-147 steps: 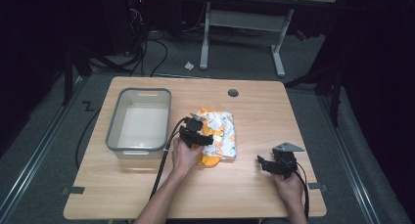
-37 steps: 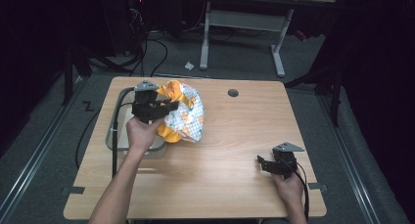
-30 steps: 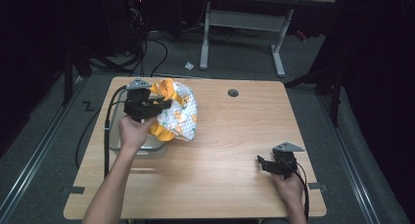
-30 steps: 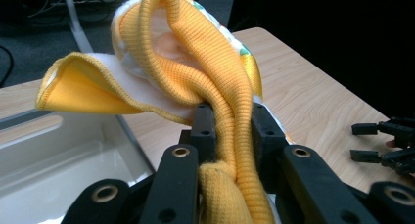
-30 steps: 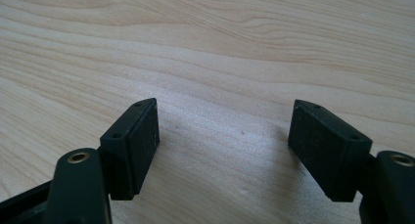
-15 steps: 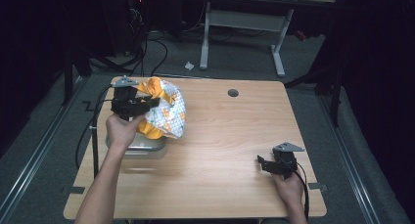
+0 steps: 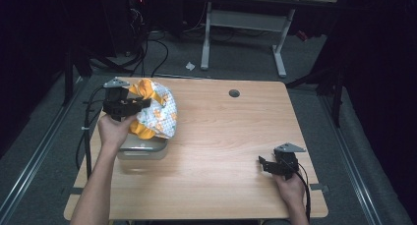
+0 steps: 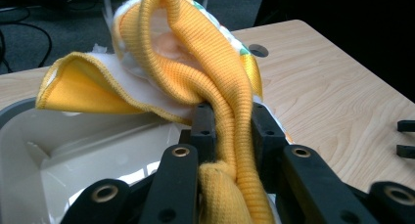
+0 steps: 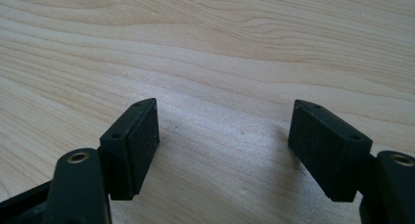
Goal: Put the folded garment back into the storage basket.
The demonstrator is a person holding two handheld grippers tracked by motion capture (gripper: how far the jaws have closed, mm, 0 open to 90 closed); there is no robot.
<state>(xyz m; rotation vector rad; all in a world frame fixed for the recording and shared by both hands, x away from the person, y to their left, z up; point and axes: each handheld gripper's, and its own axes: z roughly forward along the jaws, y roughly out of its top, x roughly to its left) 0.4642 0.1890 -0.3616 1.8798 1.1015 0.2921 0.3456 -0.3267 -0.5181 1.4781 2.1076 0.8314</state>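
A small garment (image 7: 156, 112), white with an orange print and yellow ribbed trim, hangs bunched from my left gripper (image 7: 140, 104) above the right side of the clear plastic bin (image 7: 142, 149). In the left gripper view the jaws pinch the yellow ribbed band (image 8: 225, 101), with the bin's pale inside (image 8: 73, 150) just below. My left gripper (image 8: 227, 117) is shut on that band. My right gripper (image 7: 261, 165) rests low over the table's front right, and its jaws stand wide apart over bare wood (image 9: 222, 136) with nothing between them.
The wooden table (image 7: 231, 136) has a round cable hole (image 7: 234, 93) near its back edge. The bin stands at the table's left edge. Behind the table are desk legs (image 7: 280, 53) and cables on a dark floor.
My left gripper has carried the garment from the table's middle up and left, until it hangs over the bin. The right gripper has stayed put.
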